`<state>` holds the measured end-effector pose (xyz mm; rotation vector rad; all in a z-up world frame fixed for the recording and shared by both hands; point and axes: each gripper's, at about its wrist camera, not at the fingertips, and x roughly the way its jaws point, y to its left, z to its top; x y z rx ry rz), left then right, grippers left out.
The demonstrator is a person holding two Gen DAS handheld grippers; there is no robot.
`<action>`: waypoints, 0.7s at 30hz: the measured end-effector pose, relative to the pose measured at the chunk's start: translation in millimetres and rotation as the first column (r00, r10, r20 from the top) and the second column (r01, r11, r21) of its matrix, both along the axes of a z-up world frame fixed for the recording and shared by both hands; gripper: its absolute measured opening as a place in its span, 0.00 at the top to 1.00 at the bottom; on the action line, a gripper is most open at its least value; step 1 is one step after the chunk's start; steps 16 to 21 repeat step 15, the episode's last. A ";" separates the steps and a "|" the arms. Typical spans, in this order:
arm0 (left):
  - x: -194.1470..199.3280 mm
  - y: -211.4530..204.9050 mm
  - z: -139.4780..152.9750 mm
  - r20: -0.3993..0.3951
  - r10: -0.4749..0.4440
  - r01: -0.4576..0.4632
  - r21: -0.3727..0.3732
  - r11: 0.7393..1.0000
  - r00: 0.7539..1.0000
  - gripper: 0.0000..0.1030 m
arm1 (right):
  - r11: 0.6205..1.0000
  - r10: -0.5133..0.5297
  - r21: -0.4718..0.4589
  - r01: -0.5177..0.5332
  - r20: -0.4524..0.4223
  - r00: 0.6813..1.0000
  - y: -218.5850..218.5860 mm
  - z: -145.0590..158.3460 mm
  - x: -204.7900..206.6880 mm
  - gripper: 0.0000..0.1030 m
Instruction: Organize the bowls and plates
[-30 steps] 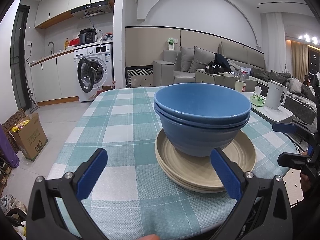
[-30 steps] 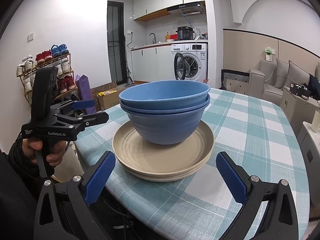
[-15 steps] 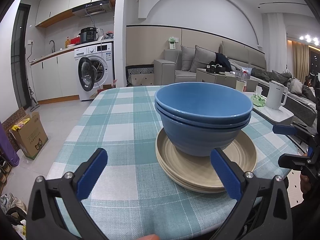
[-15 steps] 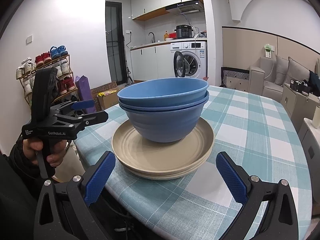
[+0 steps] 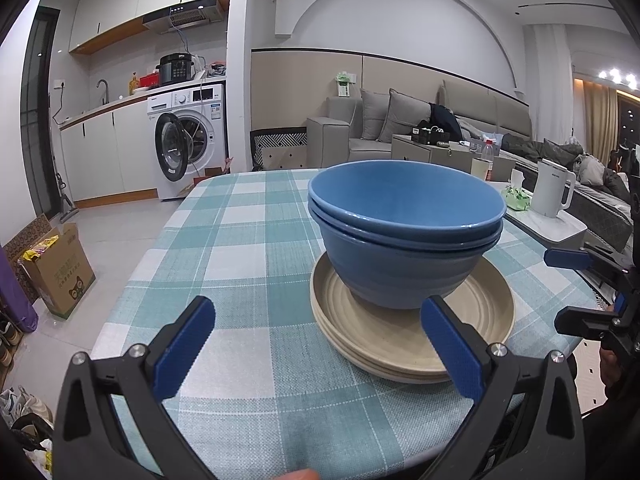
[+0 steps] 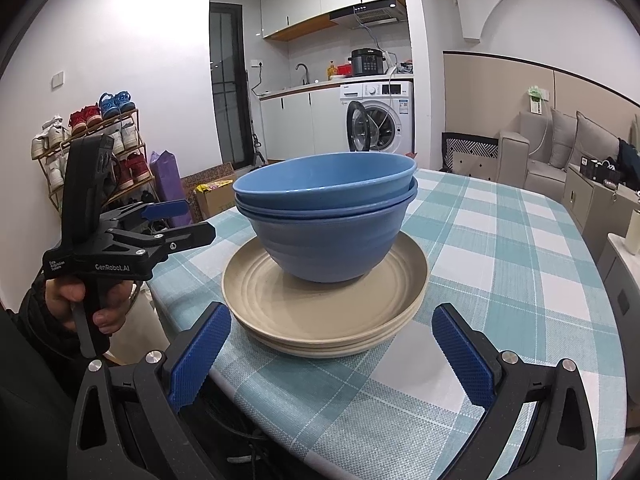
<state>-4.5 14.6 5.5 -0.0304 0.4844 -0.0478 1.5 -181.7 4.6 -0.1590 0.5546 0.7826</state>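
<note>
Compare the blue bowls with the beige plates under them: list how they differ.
The blue bowls are deep with steep walls; the beige plates are shallow and flat.
The plates spread wider than the bowls.
The bowls sit on top; the plates rest on the checked tablecloth.
Shared: each kind is nested in its own stack, upright and untouched by either gripper.

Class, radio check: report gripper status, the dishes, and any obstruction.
Left gripper open, empty. Right gripper open, empty. Two blue bowls nested on stacked beige plates, checked tablecloth. Nothing in the way.
</note>
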 end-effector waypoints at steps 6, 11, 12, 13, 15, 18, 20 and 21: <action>-0.3 -0.9 -0.6 0.000 -0.003 0.003 -0.002 1.000 1.000 0.00 | 1.000 0.001 0.003 -0.001 0.004 1.000 0.6 -0.2 -1.4 0.01; -1.6 -0.9 -0.7 0.003 -0.006 0.006 -0.018 1.000 1.000 0.00 | 1.000 0.000 0.002 0.000 0.003 1.000 0.8 -0.9 -1.2 0.01; -1.6 0.1 -0.7 0.005 -0.005 0.005 -0.022 1.000 1.000 0.00 | 1.000 0.000 0.002 0.000 0.004 1.000 0.9 -0.9 -1.1 0.01; -1.8 0.1 -0.7 0.006 -0.005 0.005 -0.024 1.000 1.000 0.00 | 1.000 0.001 0.001 -0.001 0.004 1.000 0.9 -1.0 -0.9 0.01; -1.7 0.6 -0.8 0.004 -0.002 0.002 -0.026 1.000 1.000 0.00 | 1.000 0.001 0.004 -0.001 0.005 1.000 0.6 -1.0 -0.9 0.01; -1.7 0.6 -0.8 0.004 -0.002 0.002 -0.026 1.000 1.000 0.00 | 1.000 0.001 0.004 -0.001 0.005 1.000 0.6 -1.0 -0.9 0.01; -1.7 0.6 -0.8 0.004 -0.002 0.002 -0.026 1.000 1.000 0.00 | 1.000 0.001 0.004 -0.001 0.005 1.000 0.6 -1.0 -0.9 0.01; -1.7 0.6 -0.8 0.004 -0.002 0.002 -0.026 1.000 1.000 0.00 | 1.000 0.001 0.004 -0.001 0.005 1.000 0.6 -1.0 -0.9 0.01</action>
